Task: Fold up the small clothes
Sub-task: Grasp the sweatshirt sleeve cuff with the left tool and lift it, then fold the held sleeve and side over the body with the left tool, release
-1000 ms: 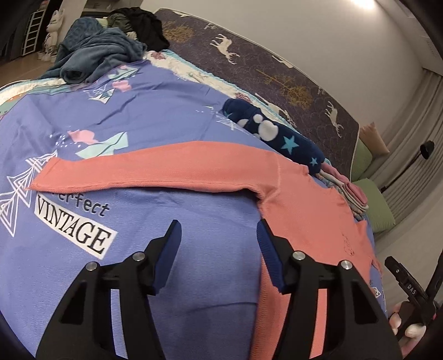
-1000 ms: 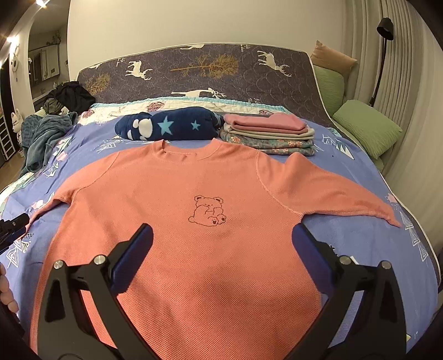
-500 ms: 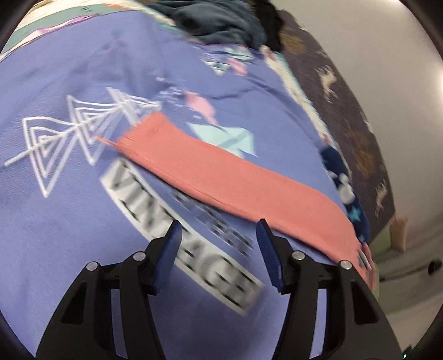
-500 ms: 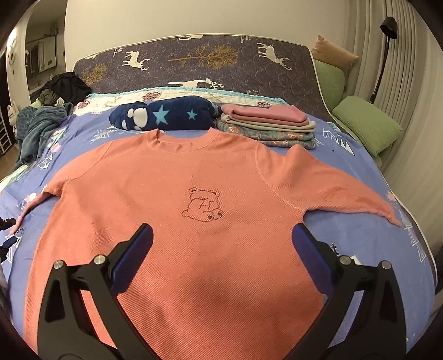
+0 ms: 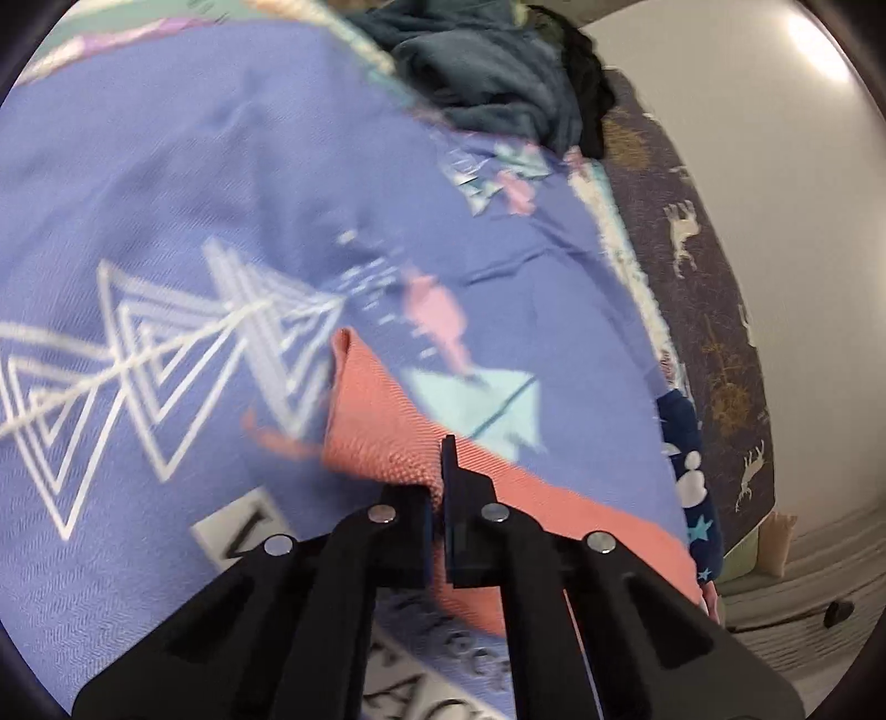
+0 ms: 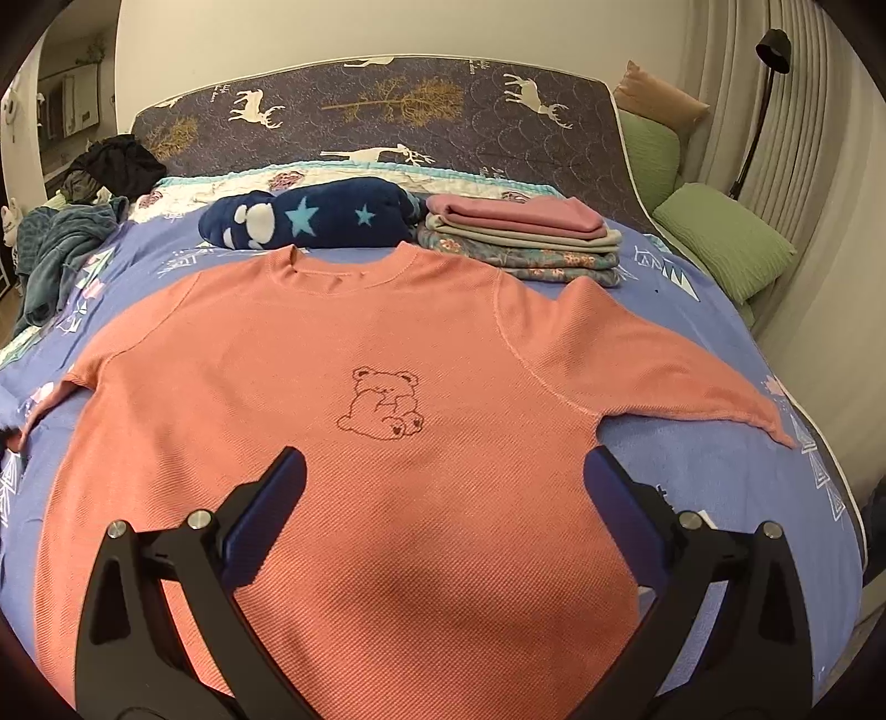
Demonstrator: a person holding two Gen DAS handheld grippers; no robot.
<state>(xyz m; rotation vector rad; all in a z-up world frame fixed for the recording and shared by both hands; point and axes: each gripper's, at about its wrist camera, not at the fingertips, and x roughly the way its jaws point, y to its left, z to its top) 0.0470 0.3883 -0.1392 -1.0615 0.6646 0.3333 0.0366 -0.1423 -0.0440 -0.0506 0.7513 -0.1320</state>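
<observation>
A coral sweatshirt [image 6: 387,343] with a bear drawing lies flat, front up, on the purple bedspread [image 6: 692,482], both sleeves spread out. In the left wrist view its left sleeve [image 5: 382,421] is bunched near the cuff. My left gripper [image 5: 440,476] is closing its jaws on that sleeve end, and the pads press the fabric between them. My right gripper [image 6: 443,471] hovers open over the lower body of the sweatshirt, with nothing between its fingers.
Behind the collar lies a navy star-print bundle [image 6: 321,219] beside a stack of folded clothes [image 6: 520,238]. Green pillows [image 6: 725,238] and a floor lamp [image 6: 769,50] stand at the right. A heap of dark clothes [image 5: 498,83] sits at the bed's far left corner.
My left gripper swung out along the sleeve to its cuff end, rolled, and shut on the fabric, which now bunches up. The right gripper has hardly moved.
</observation>
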